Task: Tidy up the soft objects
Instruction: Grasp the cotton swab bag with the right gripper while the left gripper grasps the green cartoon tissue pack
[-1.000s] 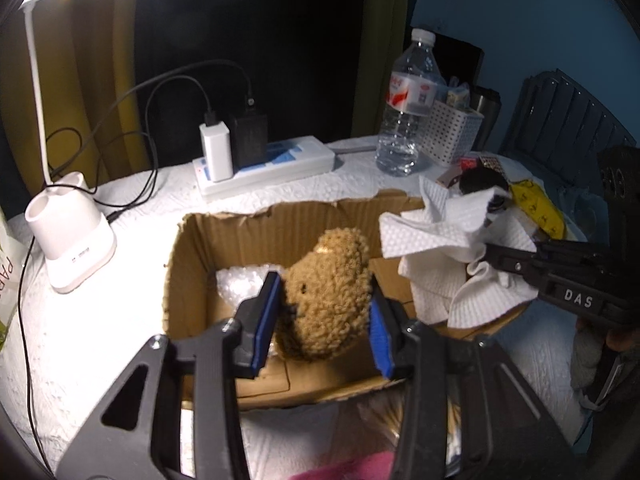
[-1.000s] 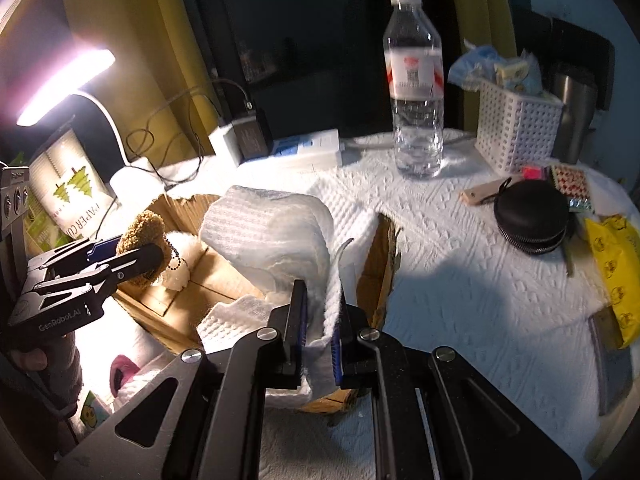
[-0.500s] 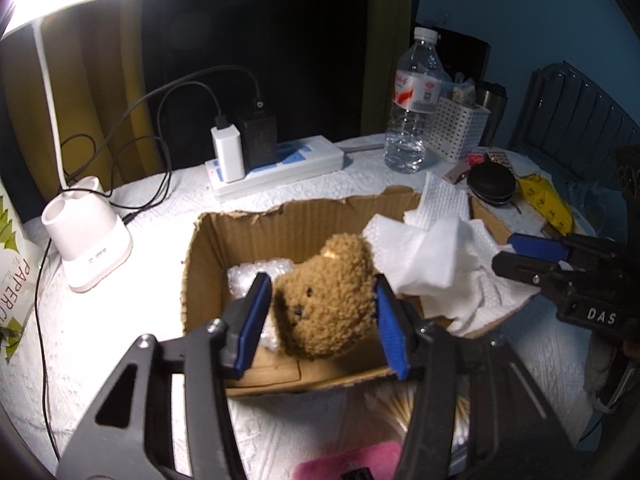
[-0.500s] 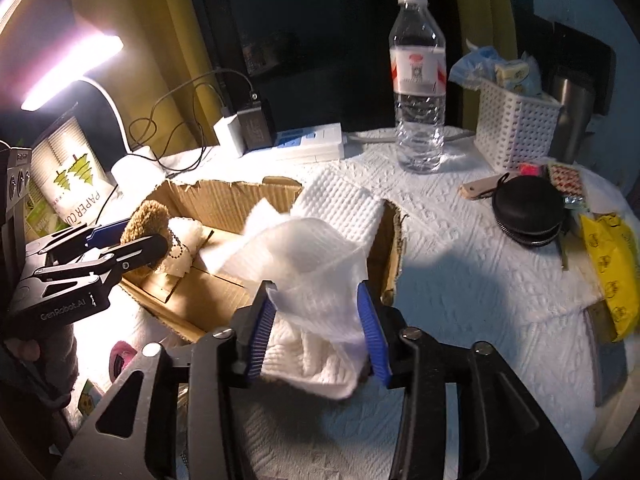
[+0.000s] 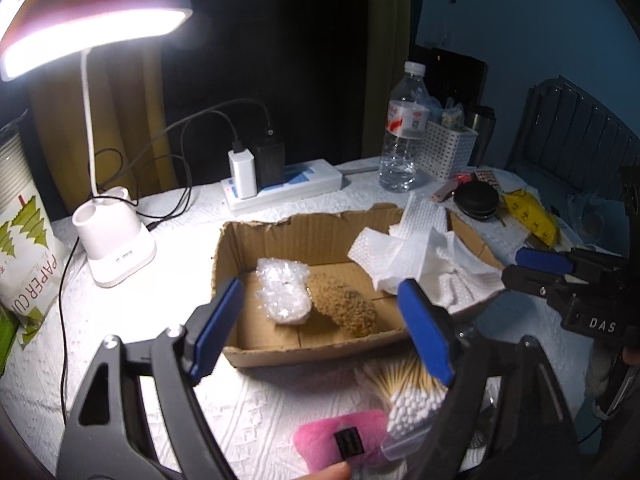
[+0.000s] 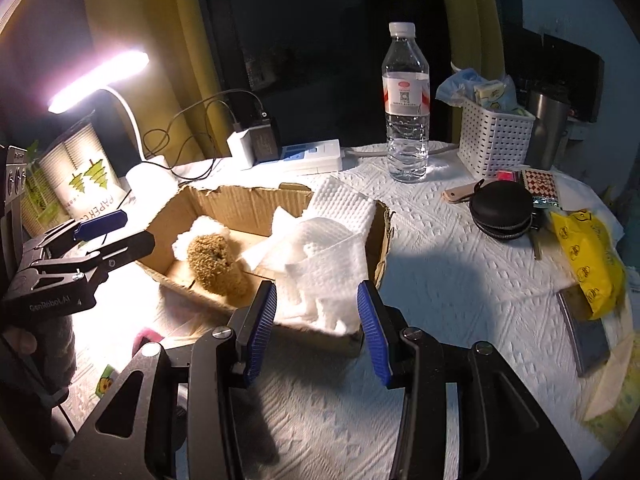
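Both my left gripper [image 5: 320, 328] and right gripper [image 6: 316, 328] hang released over the cardboard box [image 5: 316, 236]. Inside it lie the brown plush bear [image 5: 344, 304], light and squashy, best pinched mid-body, and the limp paper towels [image 6: 320, 256].

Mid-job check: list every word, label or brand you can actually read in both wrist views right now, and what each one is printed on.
"DAS": right gripper, on its body, seen from the left wrist view.
"GenRobot.AI": left gripper, on its body, seen from the right wrist view.
"PAPER CU", cut off: paper cup package beside the lamp base.
Water bottle label: red and white print, too small to read.
Yellow bag: markings unreadable.
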`<state>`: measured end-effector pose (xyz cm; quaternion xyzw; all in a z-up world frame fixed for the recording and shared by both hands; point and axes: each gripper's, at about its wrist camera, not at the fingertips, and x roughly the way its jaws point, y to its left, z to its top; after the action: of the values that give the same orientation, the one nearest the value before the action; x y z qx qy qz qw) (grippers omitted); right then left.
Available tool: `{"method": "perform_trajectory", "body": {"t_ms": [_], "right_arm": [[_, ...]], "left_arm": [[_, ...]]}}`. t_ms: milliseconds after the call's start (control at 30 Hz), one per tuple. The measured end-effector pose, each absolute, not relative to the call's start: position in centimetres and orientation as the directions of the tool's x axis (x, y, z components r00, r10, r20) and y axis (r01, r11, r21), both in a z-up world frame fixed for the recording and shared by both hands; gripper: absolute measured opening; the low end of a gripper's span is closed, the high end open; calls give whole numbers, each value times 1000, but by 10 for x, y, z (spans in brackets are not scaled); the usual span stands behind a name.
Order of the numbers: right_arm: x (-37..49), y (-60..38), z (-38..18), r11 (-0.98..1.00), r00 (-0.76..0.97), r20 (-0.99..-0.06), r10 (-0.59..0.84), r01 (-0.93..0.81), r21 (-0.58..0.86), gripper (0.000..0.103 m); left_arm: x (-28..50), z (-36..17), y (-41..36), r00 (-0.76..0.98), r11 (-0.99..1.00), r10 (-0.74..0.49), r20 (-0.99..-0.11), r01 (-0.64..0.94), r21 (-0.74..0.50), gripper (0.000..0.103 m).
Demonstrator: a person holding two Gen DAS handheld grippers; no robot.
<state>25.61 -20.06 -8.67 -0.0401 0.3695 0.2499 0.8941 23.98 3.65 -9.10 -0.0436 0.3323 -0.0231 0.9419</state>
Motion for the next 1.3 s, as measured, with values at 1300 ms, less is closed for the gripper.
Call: {"method": "perform_trajectory", "body": {"t_ms": [1300], "right_arm": [[205,-130,-125,837,508,-736,448,-527,145,59]], "left_arm": [[161,-139,99,741,984,-54,-669,-76,-162,81]]}}
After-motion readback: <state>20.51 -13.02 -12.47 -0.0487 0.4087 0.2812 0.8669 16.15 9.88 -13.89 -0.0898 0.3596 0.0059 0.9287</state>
